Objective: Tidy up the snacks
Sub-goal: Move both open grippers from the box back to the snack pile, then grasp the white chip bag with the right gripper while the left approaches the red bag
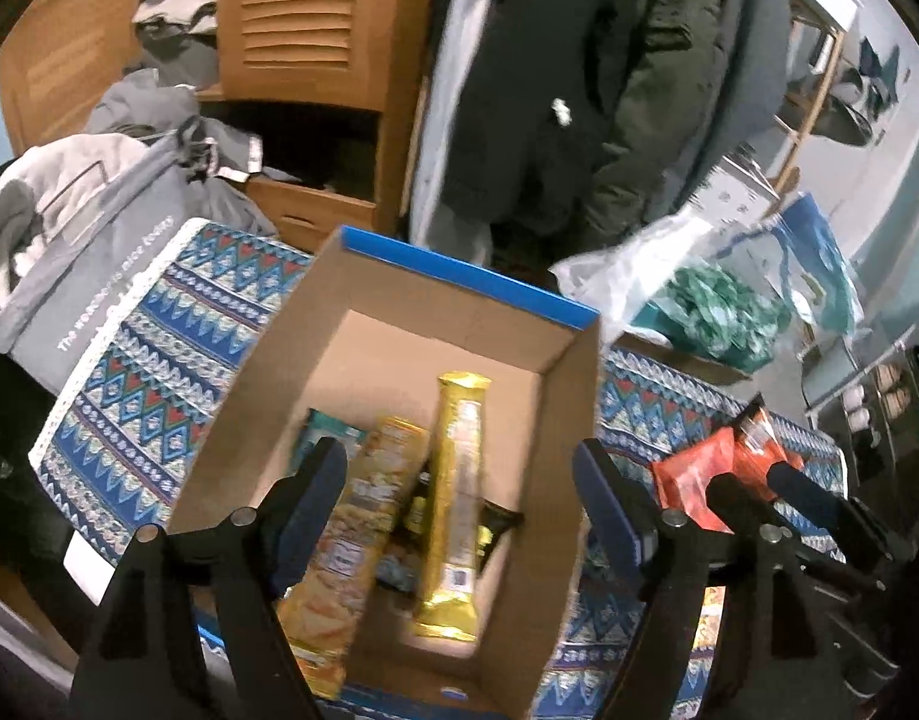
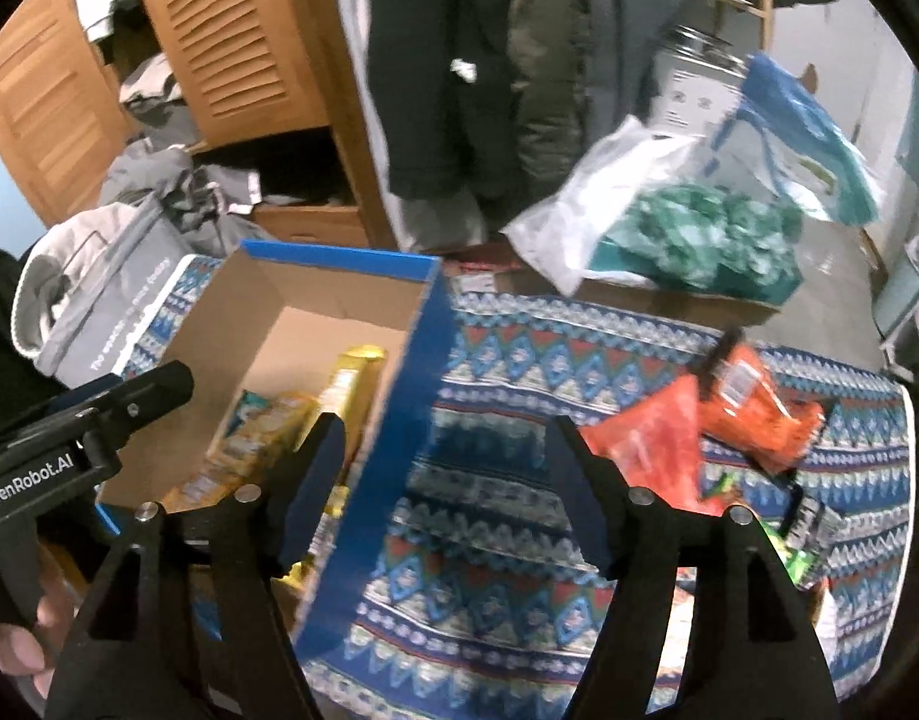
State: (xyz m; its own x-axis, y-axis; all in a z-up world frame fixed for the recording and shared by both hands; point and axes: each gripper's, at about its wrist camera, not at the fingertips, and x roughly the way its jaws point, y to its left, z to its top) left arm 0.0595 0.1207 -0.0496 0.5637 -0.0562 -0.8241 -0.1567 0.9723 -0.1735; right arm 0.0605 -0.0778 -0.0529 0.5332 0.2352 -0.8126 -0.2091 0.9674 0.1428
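Left claw: mine, spread wide and empty, hanging over the open cardboard box.
Right claw: also spread and empty, above the patterned cloth, its left finger just at the box's blue outer wall.
Step in hand: as I judge it, fetching the next snack from the loose pile and carrying it to the box.
Doing it well: I would swing my right claw toward the orange packets, come down on one across its narrow side, pinch lightly so the film does not crush or slip, then lift clear of the box wall before lowering it in. My left claw should stay out of that path.
Snacks in the box: a long gold packet lies lengthwise, a yellow-orange packet beside it to the left, a teal one and a dark one partly hidden beneath.
Snacks outside: the orange packets and a red one lie crumpled near the cloth's right edge, well apart from the box; something green peeks out beside them.
Room left: the far half of the box floor is bare.
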